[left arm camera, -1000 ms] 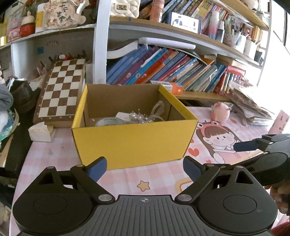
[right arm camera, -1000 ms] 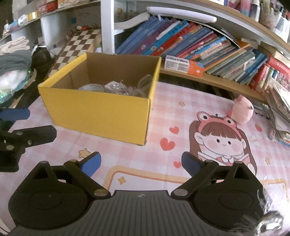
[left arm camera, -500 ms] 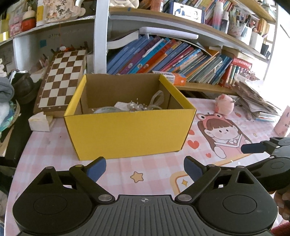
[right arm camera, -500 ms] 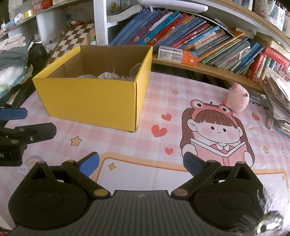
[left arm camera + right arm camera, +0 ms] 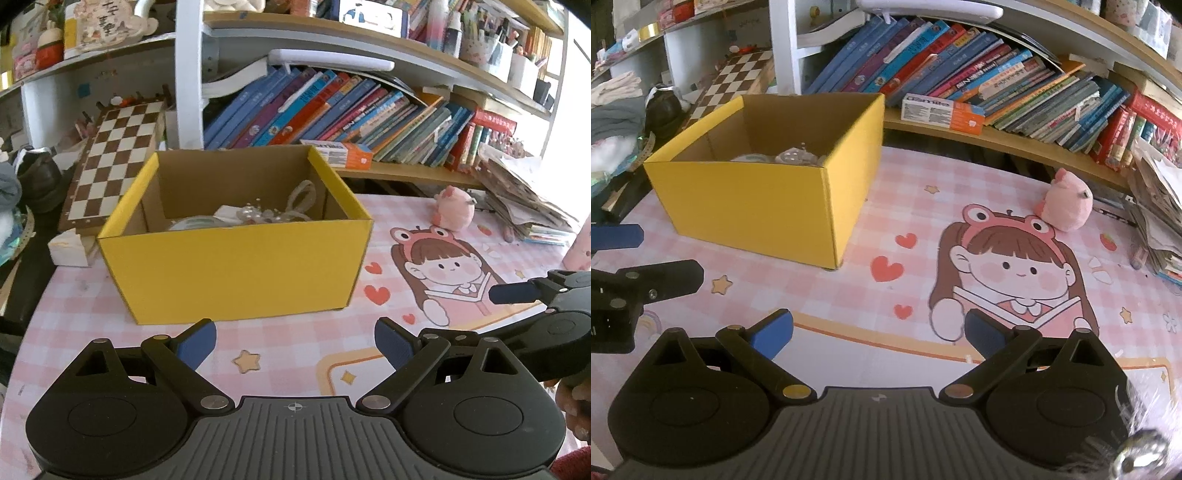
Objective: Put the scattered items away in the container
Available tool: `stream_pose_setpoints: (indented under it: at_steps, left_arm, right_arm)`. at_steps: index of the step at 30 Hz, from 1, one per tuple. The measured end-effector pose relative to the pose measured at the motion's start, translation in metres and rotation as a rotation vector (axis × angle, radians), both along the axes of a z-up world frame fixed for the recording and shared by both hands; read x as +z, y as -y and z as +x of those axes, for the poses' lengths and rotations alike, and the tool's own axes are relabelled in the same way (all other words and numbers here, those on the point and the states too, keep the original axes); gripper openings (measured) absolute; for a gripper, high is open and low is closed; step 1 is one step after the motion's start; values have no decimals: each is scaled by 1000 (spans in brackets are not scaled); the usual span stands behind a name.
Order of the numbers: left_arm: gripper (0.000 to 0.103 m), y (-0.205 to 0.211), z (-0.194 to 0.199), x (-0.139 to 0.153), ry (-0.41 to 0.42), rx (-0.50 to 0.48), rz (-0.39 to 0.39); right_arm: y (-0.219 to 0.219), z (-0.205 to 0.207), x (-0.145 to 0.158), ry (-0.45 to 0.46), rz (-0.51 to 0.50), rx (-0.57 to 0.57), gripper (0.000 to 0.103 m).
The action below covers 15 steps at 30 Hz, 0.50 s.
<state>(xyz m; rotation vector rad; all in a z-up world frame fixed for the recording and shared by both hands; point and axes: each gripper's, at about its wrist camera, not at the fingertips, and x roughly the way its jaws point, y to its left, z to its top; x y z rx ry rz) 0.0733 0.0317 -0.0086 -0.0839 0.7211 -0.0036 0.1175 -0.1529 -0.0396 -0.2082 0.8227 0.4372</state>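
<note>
Both tools empty, jaws apart: left tool (image 5: 295,341) low centre facing the yellow box (image 5: 236,269), right tool (image 5: 879,330) over the desk (image 5: 849,295), pink plush (image 5: 1065,206) right.

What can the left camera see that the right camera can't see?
Only the left wrist view shows the white loops sticking up inside the box, the white tissue packet beside it, and the shelf ornaments above the chessboard. Only the right wrist view shows the folded grey clothes at the far left. Both show the yellow box, the pink plush toy, the chessboard, the books and both open grippers, left gripper and right gripper.
</note>
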Motion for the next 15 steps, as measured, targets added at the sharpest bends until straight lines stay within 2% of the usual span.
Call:
stream_pose_setpoints:
  at_steps: [15]
  left_arm:
    - [95,75,22,-8,-15,-61,24]
  right_arm:
    - [79,25,-8,6,9,-41,100]
